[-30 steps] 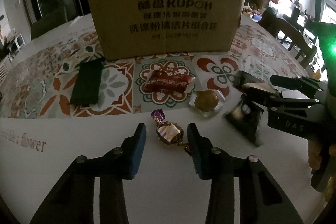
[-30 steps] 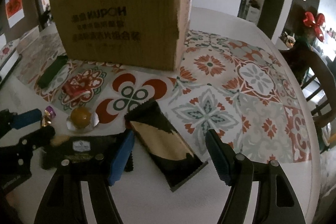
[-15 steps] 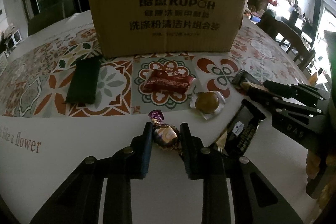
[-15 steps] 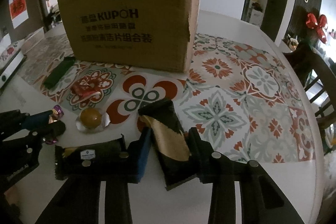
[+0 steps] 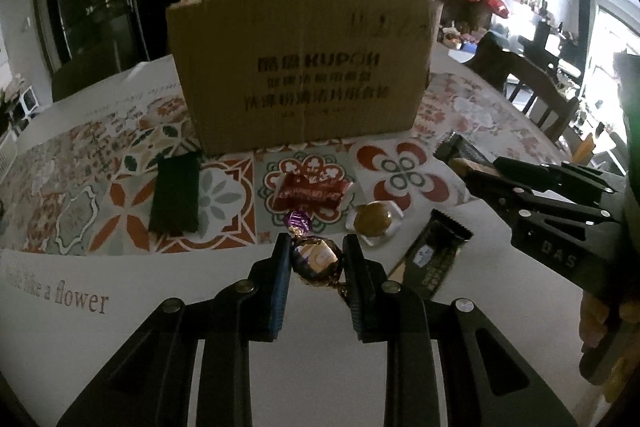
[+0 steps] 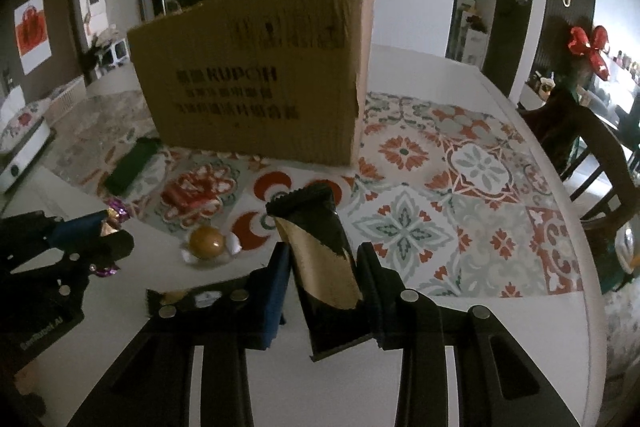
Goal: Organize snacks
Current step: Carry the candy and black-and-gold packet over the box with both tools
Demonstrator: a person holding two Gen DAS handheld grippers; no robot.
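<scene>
Purple-and-gold foil marks the wrapped candy (image 5: 316, 259) that is clamped between the fingers of the left gripper (image 5: 316, 267), in front of the cardboard box (image 5: 300, 71) and raised off the counter (image 5: 120, 327); its twisted purple end is seen poking out ahead of the fingertips. A black-and-gold snack bar (image 6: 320, 247) is pinched by the right gripper (image 6: 324, 275), both fingers being pressed against its long sides, with its crimped end pointed toward the box. Nearer the box, a red packet (image 5: 310, 191) and a dark green packet (image 5: 175, 197) are laid flat on the patterned cloth. A round golden sweet (image 5: 374, 219) in clear wrap is placed just right of the red packet, and a second black bar (image 5: 436, 259) is left lying further from the box, beside the sweet
</scene>
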